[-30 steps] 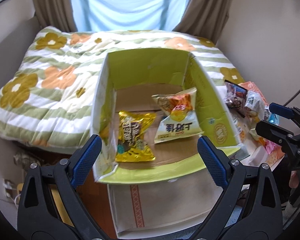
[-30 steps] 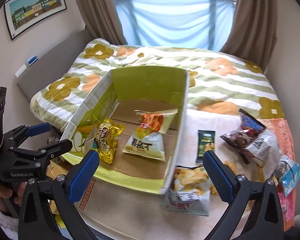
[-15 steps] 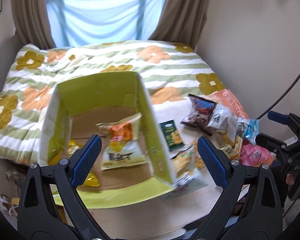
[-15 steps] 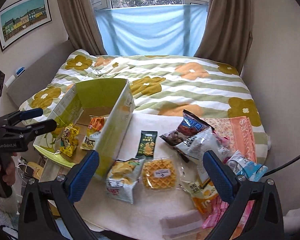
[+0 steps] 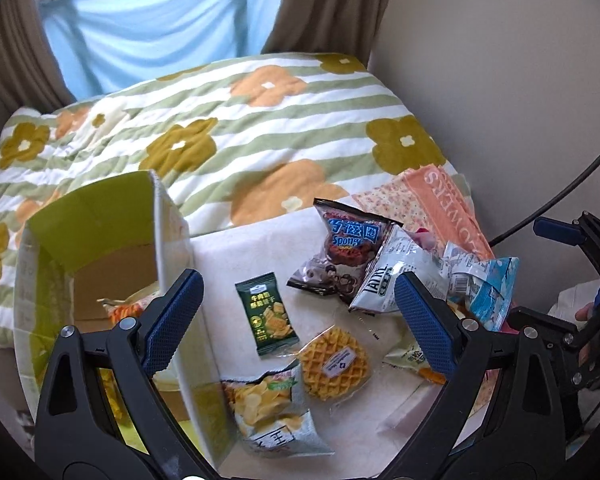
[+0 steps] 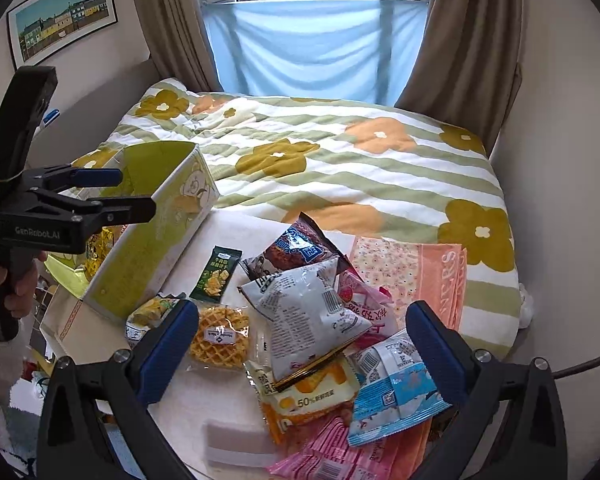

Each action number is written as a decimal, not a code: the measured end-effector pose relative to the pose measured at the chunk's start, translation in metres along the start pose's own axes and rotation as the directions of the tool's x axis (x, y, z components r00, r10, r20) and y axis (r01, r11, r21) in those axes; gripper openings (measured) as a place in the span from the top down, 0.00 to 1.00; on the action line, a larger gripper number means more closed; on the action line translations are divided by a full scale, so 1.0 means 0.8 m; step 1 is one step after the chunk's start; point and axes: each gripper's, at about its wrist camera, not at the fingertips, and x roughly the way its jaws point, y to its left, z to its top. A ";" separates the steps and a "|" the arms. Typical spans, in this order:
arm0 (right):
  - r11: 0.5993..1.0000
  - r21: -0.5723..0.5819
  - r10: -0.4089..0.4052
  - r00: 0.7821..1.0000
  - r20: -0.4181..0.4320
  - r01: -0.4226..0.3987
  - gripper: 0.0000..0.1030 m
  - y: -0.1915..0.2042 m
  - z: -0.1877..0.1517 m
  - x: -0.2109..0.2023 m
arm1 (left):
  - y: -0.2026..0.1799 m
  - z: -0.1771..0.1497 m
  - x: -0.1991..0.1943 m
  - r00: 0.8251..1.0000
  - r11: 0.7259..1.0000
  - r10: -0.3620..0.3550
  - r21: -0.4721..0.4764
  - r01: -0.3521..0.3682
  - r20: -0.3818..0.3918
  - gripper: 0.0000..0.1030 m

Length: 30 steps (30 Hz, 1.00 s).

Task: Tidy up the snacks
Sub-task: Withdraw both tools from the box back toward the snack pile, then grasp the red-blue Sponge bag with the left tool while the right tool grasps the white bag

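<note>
A green-and-yellow cardboard box (image 5: 100, 216) (image 6: 156, 240) stands at the left of the white tabletop, with an orange bag (image 5: 128, 308) and a gold packet (image 6: 100, 244) inside. To its right lie loose snacks: a dark green cracker packet (image 5: 268, 314), a waffle (image 5: 334, 362) (image 6: 220, 336), a chips bag (image 5: 272, 408), a brown Sponge bag (image 5: 348, 248), a white bag (image 6: 308, 312) and a blue-white packet (image 6: 392, 396). My left gripper (image 5: 298, 322) (image 6: 128, 190) hangs open above the cracker packet and waffle. My right gripper (image 6: 302, 344) is open over the pile, holding nothing.
A bed with a striped floral quilt (image 6: 340, 168) lies beyond the table. A peach towel (image 6: 420, 272) sits under the pile's right side. Pink packets (image 6: 332, 456) and a pale block (image 6: 236, 444) lie near the front edge. A wall (image 5: 500, 80) and a dark cable (image 5: 560, 200) are at right.
Both grippers have swung right, from over the box to over the loose snacks. The box now sits at the left of both views. Both grippers stayed open and empty.
</note>
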 end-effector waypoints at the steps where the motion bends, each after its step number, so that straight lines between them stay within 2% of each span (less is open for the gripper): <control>1: 1.000 -0.009 0.012 1.000 -0.005 -0.012 0.00 -0.005 0.000 0.004 | -0.003 0.005 0.011 1.000 1.000 -0.003 0.010 0.003 -0.021 0.07; 8: 0.996 -0.071 0.052 0.997 -0.061 -0.056 0.00 -0.018 -0.004 0.042 | -0.021 0.035 0.101 0.979 0.993 -0.012 0.110 0.035 -0.202 0.07; 15: 0.994 -0.074 0.068 0.992 -0.108 -0.076 0.00 -0.019 -0.004 0.081 | -0.038 0.045 0.183 0.935 0.973 -0.031 0.202 0.109 -0.354 0.07; 22: 0.986 -0.149 0.049 0.985 -0.165 -0.074 0.00 -0.012 0.000 0.124 | -0.039 0.047 0.228 0.906 0.966 -0.052 0.208 0.152 -0.421 0.07; 30: 0.973 -0.211 0.041 0.974 -0.223 -0.089 0.00 -0.001 -0.006 0.158 | -0.037 0.043 0.249 0.884 0.962 -0.099 0.183 0.202 -0.457 0.08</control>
